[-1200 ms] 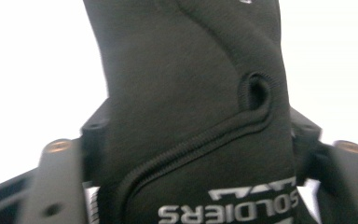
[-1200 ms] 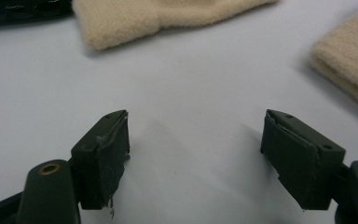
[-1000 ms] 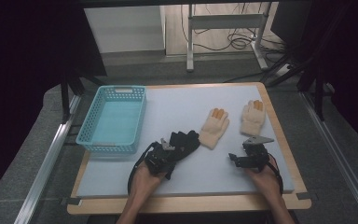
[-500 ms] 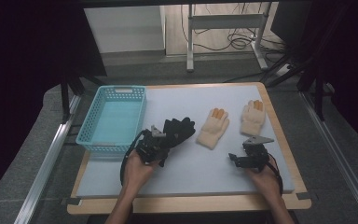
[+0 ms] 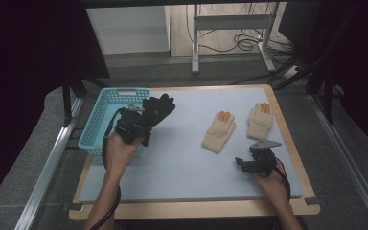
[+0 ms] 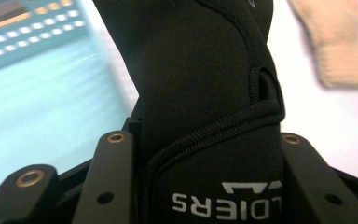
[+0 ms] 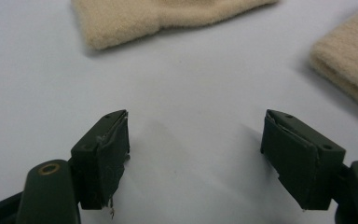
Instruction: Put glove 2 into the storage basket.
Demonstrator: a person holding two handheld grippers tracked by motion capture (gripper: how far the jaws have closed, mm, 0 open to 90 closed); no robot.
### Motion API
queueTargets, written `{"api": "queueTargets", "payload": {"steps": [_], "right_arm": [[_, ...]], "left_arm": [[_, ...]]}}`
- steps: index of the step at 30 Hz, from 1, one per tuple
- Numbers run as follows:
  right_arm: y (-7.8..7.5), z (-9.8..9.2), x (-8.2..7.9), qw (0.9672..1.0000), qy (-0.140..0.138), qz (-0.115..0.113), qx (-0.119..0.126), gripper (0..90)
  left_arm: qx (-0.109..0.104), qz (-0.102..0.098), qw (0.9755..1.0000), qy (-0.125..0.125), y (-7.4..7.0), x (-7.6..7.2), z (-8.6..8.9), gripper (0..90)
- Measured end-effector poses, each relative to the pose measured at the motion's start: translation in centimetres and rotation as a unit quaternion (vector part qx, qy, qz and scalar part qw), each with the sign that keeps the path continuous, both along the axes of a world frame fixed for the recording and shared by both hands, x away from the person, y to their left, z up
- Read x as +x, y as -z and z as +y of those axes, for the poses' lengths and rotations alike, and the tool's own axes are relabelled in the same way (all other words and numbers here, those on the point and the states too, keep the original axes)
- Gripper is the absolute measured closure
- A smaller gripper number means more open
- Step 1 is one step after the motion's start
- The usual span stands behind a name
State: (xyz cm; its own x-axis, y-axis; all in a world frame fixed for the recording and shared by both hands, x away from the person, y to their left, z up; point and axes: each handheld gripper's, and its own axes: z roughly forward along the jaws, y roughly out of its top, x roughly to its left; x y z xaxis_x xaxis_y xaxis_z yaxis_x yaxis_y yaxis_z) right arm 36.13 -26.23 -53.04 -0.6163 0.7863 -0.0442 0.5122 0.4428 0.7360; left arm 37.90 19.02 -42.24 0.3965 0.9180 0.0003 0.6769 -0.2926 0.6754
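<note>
A black glove hangs in the air beside the right rim of the light blue basket, held by my left gripper. In the left gripper view the glove's cuff, with white lettering, is pinched between the two jaws. Two beige gloves lie flat on the pale mat: one near the middle, the other to its right. My right gripper rests low over the mat in front of them. Its jaws stand wide apart with nothing between them, and both beige gloves lie just ahead.
The pale mat covers a wooden table. The basket stands at the table's left edge. Metal rails run along both sides of the table. A stand and cables are on the floor behind.
My left gripper has carried the black glove from the middle of the mat leftward and up, to the basket's right rim. The right gripper has stayed in place, open.
</note>
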Motion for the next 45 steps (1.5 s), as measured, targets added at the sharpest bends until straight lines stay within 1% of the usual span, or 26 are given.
{"api": "queueTargets", "payload": {"steps": [1,5,6,7,9,11,12,14,15,16,17,21,23,24,26,28,31,34,36,37,38,39,40,41,43,45], "right_arm": [[0.0,0.0,0.0,1.0000,0.000,0.000,0.000,23.2],[0.0,0.0,0.0,1.0000,0.000,0.000,0.000,23.1],[0.0,0.0,0.0,1.0000,0.000,0.000,0.000,23.1],[0.0,0.0,0.0,1.0000,0.000,0.000,0.000,23.1],[0.0,0.0,0.0,1.0000,0.000,0.000,0.000,23.1],[0.0,0.0,0.0,1.0000,0.000,0.000,0.000,23.1],[0.0,0.0,0.0,1.0000,0.000,0.000,0.000,23.1],[0.0,0.0,0.0,1.0000,0.000,-0.001,0.000,23.1],[0.0,0.0,0.0,1.0000,0.000,0.000,0.000,23.1],[0.0,0.0,0.0,1.0000,0.000,0.000,0.000,23.1],[0.0,0.0,0.0,1.0000,0.000,-0.001,0.000,23.1],[0.0,0.0,0.0,1.0000,0.001,0.000,0.000,23.1],[0.0,0.0,0.0,1.0000,0.001,0.000,0.001,23.1],[0.0,0.0,0.0,1.0000,0.001,0.000,0.000,23.1],[0.0,0.0,0.0,1.0000,0.001,0.000,0.001,23.1],[0.0,0.0,0.0,1.0000,0.001,0.000,0.001,23.1],[0.0,0.0,0.0,1.0000,0.001,0.000,0.001,23.1],[0.0,0.0,0.0,1.0000,0.001,0.000,0.001,23.1],[0.0,0.0,0.0,1.0000,0.000,0.000,0.001,23.1],[0.0,0.0,0.0,1.0000,0.000,0.000,0.001,23.1],[0.0,0.0,0.0,1.0000,0.000,0.000,0.001,23.1],[0.0,0.0,0.0,1.0000,0.000,0.000,0.001,23.1],[0.0,0.0,0.0,1.0000,0.001,0.000,0.001,23.1],[0.0,0.0,0.0,1.0000,0.001,0.000,0.001,23.1],[0.0,0.0,0.0,1.0000,0.001,0.000,0.001,23.1],[0.0,0.0,0.0,1.0000,0.001,0.000,0.001,23.1]], "left_arm": [[0.000,0.000,1.0000,0.000,0.0,0.0,0.0,58.6],[0.005,0.009,0.9996,-0.027,-0.1,1.1,2.4,58.3],[0.005,0.019,0.9985,-0.050,0.1,1.9,3.9,58.1],[0.005,0.019,0.9985,-0.050,0.1,1.9,3.9,58.0],[0.005,0.027,0.9975,-0.064,0.4,2.5,5.1,57.8],[0.003,0.038,0.9960,-0.080,0.8,3.2,6.5,57.6],[0.004,0.051,0.9943,-0.093,1.4,4.0,7.8,57.3],[0.006,0.055,0.9937,-0.097,1.6,4.3,8.2,57.2],[0.018,0.072,0.9913,-0.109,2.2,5.2,9.2,57.0],[0.018,0.072,0.9913,-0.109,2.2,5.2,9.2,56.9],[0.020,0.076,0.9904,-0.113,2.5,5.4,9.4,56.9],[0.039,0.108,0.9841,-0.136,3.8,6.8,10.7,56.6],[0.042,0.118,0.9816,-0.144,4.3,7.3,11.2,56.5],[0.045,0.125,0.9796,-0.151,4.7,7.7,11.5,56.4],[0.044,0.127,0.9791,-0.153,4.9,7.9,11.6,56.2],[0.048,0.137,0.9772,-0.155,5.3,8.4,11.8,56.0],[0.062,0.152,0.9730,-0.162,6.0,9.1,12.0,55.4],[0.065,0.168,0.9698,-0.165,6.7,9.6,12.3,54.4],[0.065,0.174,0.9694,-0.160,7.0,9.7,12.4,49.6],[0.069,0.179,0.9689,-0.156,7.2,9.8,12.4,49.6],[0.073,0.179,0.9693,-0.152,7.2,9.8,12.4,42.3],[0.081,0.178,0.9696,-0.147,7.2,9.7,12.3,42.3],[0.090,0.176,0.9698,-0.144,7.2,9.7,12.2,30.2],[0.092,0.176,0.9703,-0.139,7.2,9.7,12.2,30.2],[0.094,0.179,0.9706,-0.131,7.1,9.5,12.1,20.5],[0.090,0.172,0.9732,-0.123,6.8,9.3,12.0,12.1]]}}
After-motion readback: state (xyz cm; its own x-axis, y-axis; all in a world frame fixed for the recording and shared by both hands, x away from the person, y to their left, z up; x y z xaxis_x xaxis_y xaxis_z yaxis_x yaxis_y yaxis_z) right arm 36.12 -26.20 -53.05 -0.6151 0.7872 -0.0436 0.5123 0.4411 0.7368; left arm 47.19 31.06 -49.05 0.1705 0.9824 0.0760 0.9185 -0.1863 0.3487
